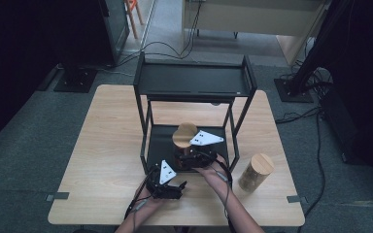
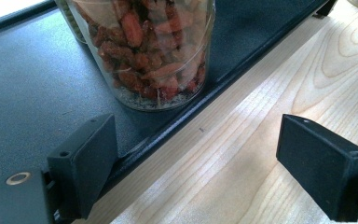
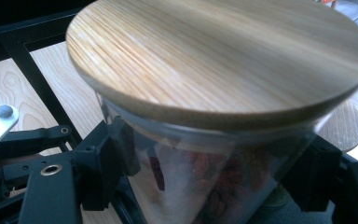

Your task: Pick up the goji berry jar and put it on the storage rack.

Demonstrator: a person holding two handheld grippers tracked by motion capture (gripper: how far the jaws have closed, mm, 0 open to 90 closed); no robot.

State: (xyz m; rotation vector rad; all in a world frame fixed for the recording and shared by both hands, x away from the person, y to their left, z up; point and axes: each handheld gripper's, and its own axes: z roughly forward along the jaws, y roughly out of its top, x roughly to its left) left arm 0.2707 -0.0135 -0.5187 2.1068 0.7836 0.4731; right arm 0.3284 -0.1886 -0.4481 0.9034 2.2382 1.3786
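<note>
The left gripper (image 1: pixel 178 186) is hovering over the wooden table (image 1: pixel 102 145), just in front of the black rack (image 1: pixel 194 80), its jaws standing wide apart with nothing between them. The right gripper (image 1: pixel 187 158) is clamping both jaws on the glass jar (image 3: pixel 205 186) of red dried fruit, which is sitting on the rack's bottom shelf (image 2: pixel 23 88) near its front edge, its wooden lid (image 3: pixel 223 56) on. A second jar (image 1: pixel 256 171) is standing on the table, right of the rack.

A jar (image 1: pixel 184 141) stands on the lower shelf of a rack (image 1: pixel 194 80) at mid-table (image 1: pixel 102 145); a second jar (image 1: pixel 255 171) stands on the table right of the rack.
</note>
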